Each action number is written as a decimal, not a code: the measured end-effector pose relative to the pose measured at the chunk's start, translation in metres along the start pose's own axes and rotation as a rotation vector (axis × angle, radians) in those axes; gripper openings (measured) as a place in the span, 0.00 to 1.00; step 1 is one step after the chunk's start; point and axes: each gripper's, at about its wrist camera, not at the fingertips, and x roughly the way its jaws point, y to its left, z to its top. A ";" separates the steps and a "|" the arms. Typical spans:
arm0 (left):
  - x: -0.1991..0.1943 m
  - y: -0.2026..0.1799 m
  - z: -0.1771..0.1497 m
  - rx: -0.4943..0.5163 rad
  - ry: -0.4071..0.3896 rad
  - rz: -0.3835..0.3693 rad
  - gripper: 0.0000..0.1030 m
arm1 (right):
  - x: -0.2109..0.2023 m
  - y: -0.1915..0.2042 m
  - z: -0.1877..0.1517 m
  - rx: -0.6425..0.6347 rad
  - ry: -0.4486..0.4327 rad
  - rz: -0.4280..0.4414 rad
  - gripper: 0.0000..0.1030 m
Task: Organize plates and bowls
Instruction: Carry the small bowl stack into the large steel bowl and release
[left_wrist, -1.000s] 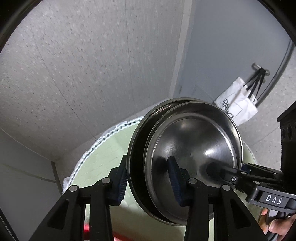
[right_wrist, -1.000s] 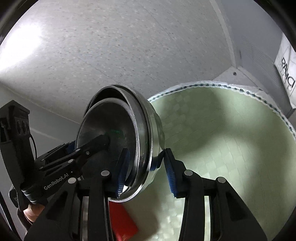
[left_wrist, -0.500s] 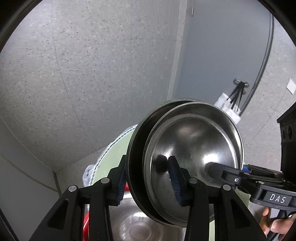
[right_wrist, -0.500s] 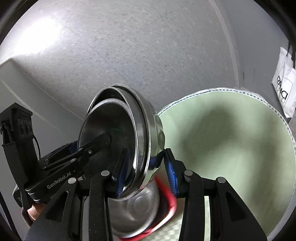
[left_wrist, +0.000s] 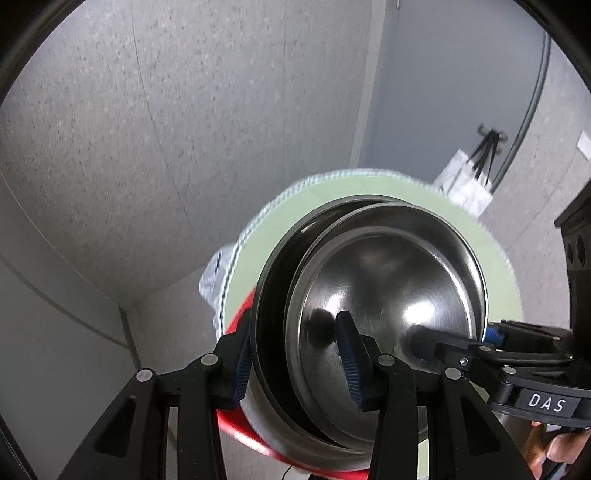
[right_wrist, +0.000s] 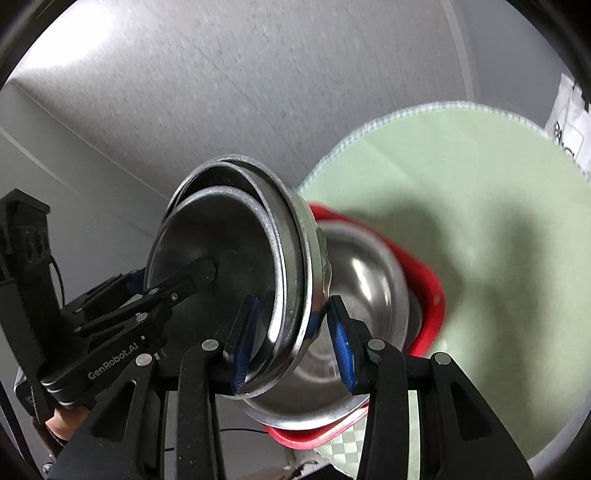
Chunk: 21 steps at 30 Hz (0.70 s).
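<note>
Both grippers clamped the nested steel bowls (left_wrist: 388, 302) by opposite rim edges: the left gripper (left_wrist: 295, 362) and right gripper (right_wrist: 291, 339). The stack stood on edge, hollows facing sideways, above a steel bowl (right_wrist: 365, 280) in a red basin (right_wrist: 428, 295) on the green-clothed table (right_wrist: 480, 221).

Your upper left is open floor (left_wrist: 184, 129). Lower centre is blocked: stacked bowls (left_wrist: 388, 317) fill both grippers' jaws, above the red bin (right_wrist: 428, 295). The mat (right_wrist: 480, 221) at right lies bare.
</note>
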 end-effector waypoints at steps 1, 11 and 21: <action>0.007 0.001 -0.003 -0.001 0.018 -0.002 0.38 | 0.007 -0.002 -0.004 0.003 0.020 -0.013 0.38; 0.057 0.008 -0.003 -0.010 0.126 -0.025 0.38 | 0.051 -0.011 -0.010 -0.015 0.143 -0.148 0.39; 0.097 0.001 0.017 0.023 0.121 0.001 0.35 | 0.071 -0.006 -0.004 -0.086 0.198 -0.269 0.42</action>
